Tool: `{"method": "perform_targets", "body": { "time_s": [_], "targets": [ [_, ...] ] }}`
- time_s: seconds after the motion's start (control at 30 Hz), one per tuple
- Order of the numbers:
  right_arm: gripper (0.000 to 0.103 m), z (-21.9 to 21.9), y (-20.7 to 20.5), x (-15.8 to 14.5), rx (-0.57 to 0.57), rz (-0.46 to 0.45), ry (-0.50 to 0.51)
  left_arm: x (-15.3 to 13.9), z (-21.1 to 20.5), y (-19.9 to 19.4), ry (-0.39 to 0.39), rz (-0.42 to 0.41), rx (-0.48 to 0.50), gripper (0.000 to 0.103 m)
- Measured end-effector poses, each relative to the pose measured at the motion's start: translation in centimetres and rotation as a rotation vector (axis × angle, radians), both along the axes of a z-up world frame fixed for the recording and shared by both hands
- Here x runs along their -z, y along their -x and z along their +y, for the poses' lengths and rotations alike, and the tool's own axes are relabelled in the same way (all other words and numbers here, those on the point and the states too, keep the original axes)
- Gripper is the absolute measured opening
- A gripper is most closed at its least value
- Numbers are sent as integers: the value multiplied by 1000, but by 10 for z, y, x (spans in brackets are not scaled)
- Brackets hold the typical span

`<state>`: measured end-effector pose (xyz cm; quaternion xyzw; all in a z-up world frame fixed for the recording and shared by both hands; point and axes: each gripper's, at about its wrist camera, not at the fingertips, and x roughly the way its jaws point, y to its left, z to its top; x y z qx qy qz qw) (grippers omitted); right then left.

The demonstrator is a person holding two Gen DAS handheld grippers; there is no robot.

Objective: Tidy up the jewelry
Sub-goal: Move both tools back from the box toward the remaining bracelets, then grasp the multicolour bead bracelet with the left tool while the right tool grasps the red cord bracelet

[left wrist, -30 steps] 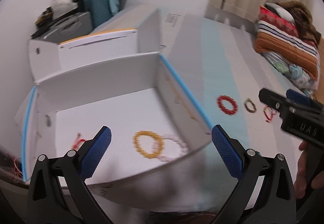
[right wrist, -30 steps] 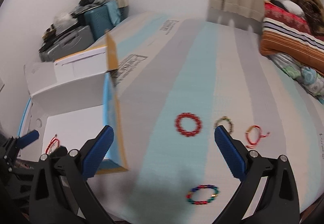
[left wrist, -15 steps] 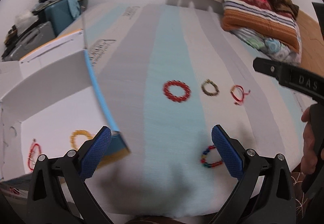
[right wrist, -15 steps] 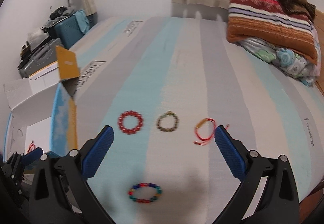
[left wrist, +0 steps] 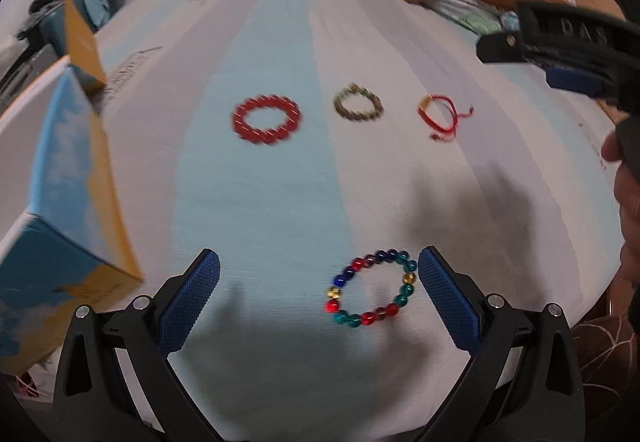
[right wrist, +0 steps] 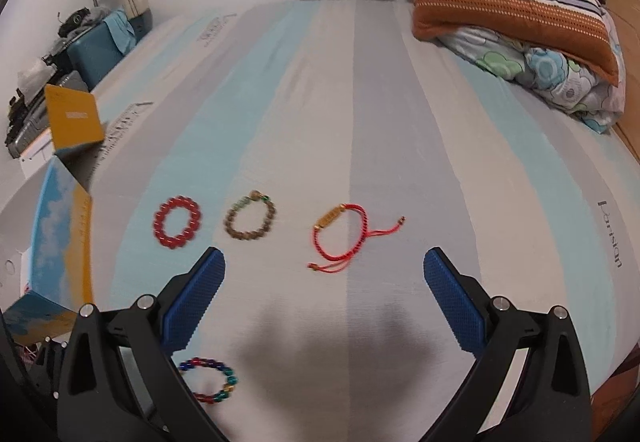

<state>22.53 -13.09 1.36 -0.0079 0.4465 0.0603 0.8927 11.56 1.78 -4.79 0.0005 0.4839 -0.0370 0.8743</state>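
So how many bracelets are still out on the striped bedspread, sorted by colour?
Red round-bead bracelet: 1
Brown-olive bead bracelet: 1
Red woven cord bracelet with gold bar: 1
Multicoloured glass-bead bracelet: 1
Total: 4

Four bracelets lie flat on a striped bed: red beaded bracelet (right wrist: pixel 176 222); brown beaded bracelet (right wrist: pixel 250 221); red cord bracelet (right wrist: pixel 343 235); nearest, multicoloured glass-bead bracelet (left wrist: pixel 372 288).
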Motion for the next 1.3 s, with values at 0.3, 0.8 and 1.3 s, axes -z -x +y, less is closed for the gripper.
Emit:
{"method": "perform_targets", "body": {
  "time_s": [0.3,0.8,1.3],
  "targets": [
    [92,-13,-33,46,8,87,17,42,-13,-10,17,57,25,97],
    [53,2,-92,106,28,271,16,62,-27,-9,-25,63,87,85],
    [12,-12,-86,103,49,272,-13,54,-6,-8,45,88,29,18]
  ]
}}
